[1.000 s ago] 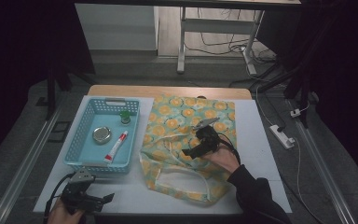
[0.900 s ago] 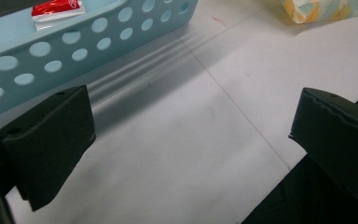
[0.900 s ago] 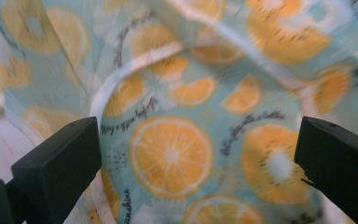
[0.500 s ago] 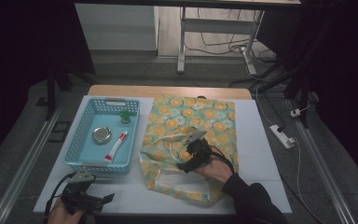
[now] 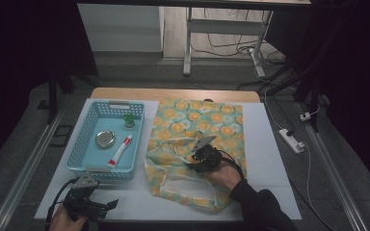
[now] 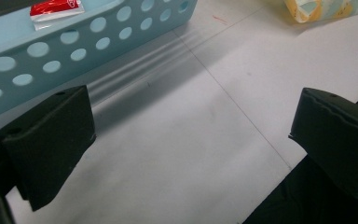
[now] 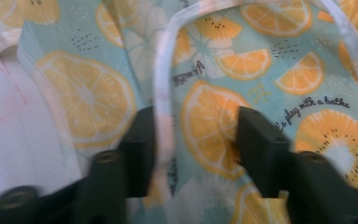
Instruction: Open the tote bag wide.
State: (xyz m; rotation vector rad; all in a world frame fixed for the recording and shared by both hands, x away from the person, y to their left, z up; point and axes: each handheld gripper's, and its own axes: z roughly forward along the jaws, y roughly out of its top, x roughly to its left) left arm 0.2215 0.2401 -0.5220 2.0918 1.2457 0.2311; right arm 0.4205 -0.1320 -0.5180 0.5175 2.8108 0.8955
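A cloth bag (image 5: 197, 130) printed with orange slices lies flat on the white table, its mouth and straps toward me. My right gripper (image 5: 196, 161) rests on the bag near its mouth. In the right gripper view its jaws (image 7: 193, 140) have just been closing and stand part open, with bag cloth between them and a pale strap (image 7: 161, 93) beside the left jaw; the cloth still looks flat, not pinched. My left gripper (image 5: 108, 206) sits open near the table's front edge, with bare table between its jaws (image 6: 191, 140).
A light blue basket (image 5: 89, 163) stands left of the bag, holding a red and white tube (image 5: 120, 150), a round tin (image 5: 105, 139) and a small green item (image 5: 129, 120). Its perforated wall (image 6: 51, 60) is close ahead of my left gripper. A power strip (image 5: 293, 140) lies off the table's right side.
My right gripper has come down and toward me onto the bag near its mouth. The left gripper has stayed in place.
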